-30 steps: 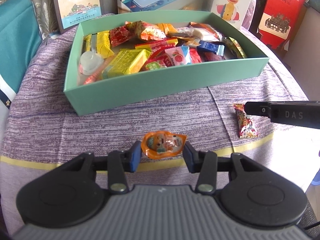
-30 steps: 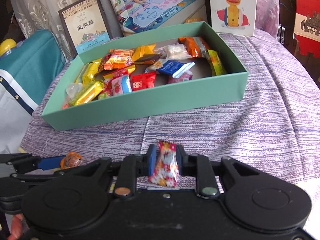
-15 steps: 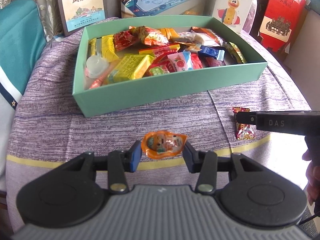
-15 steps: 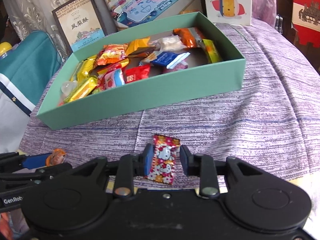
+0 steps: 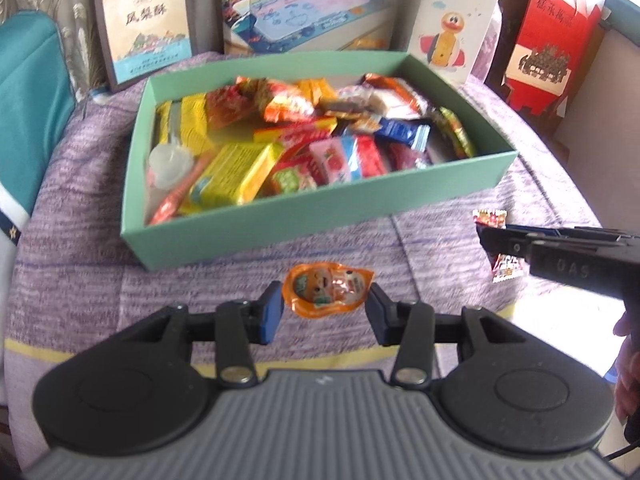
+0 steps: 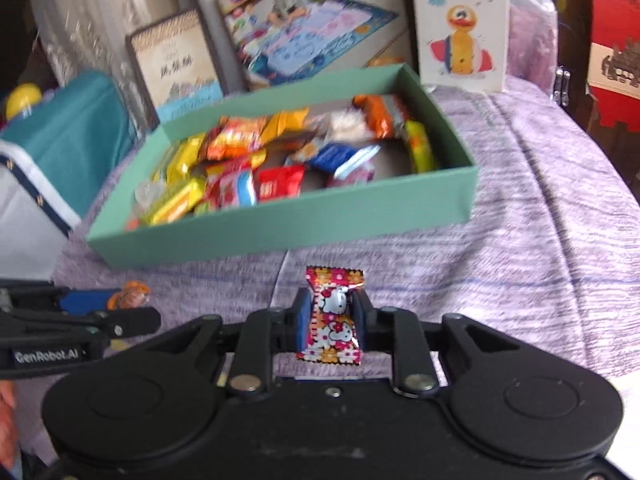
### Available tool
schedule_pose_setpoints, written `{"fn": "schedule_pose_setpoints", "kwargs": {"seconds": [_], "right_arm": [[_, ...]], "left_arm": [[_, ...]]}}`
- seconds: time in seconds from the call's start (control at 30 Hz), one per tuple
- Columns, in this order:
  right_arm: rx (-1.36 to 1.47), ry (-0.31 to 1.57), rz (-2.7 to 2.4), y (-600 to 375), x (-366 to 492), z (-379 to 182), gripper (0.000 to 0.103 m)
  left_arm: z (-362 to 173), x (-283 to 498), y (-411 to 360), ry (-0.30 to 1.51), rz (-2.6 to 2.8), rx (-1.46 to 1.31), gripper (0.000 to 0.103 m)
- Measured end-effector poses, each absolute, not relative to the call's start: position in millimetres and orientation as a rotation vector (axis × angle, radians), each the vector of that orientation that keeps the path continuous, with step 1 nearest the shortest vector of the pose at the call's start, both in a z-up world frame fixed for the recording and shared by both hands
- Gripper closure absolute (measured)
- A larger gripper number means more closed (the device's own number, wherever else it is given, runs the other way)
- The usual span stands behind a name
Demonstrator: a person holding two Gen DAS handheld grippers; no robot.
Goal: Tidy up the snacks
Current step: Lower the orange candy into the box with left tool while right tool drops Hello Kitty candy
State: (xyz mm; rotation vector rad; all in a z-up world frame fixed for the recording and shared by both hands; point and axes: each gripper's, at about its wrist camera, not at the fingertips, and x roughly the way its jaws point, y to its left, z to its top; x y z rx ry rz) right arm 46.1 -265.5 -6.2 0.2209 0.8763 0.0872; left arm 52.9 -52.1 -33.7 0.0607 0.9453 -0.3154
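Note:
A green box (image 5: 320, 216) full of wrapped snacks stands on the purple cloth; it also shows in the right wrist view (image 6: 280, 224). My left gripper (image 5: 326, 312) is shut on an orange jelly pack (image 5: 326, 290) and holds it above the cloth in front of the box. My right gripper (image 6: 332, 316) is shut on a red flowered candy (image 6: 334, 316), also held up before the box. The right gripper and candy (image 5: 490, 218) show at the right in the left wrist view. The left gripper with the orange pack (image 6: 130, 296) shows at the left in the right wrist view.
Upright boxes and a framed card (image 5: 146, 20) stand behind the green box. A red bag (image 5: 552, 44) is at the far right. A teal cushion (image 5: 28, 92) lies to the left. The cloth's edge drops off at the right.
Both grippers have lifted and moved toward the box with their snacks. The right gripper's jaws closed tighter on the flowered candy.

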Motion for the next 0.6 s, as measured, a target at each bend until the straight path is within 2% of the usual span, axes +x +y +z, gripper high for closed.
{"fn": "schedule_pose_setpoints", "kwargs": {"seconds": [0.27, 0.6], "right_arm": [[0.350, 0.782, 0.069, -308, 89, 31, 0.081], [0.389, 0.786, 0.067, -329, 138, 27, 0.081]], "left_arm": [[5, 101, -90, 0.849, -0.348, 0.081, 0.059], [20, 164, -139, 0.820, -0.382, 0.078, 0.059]]}}
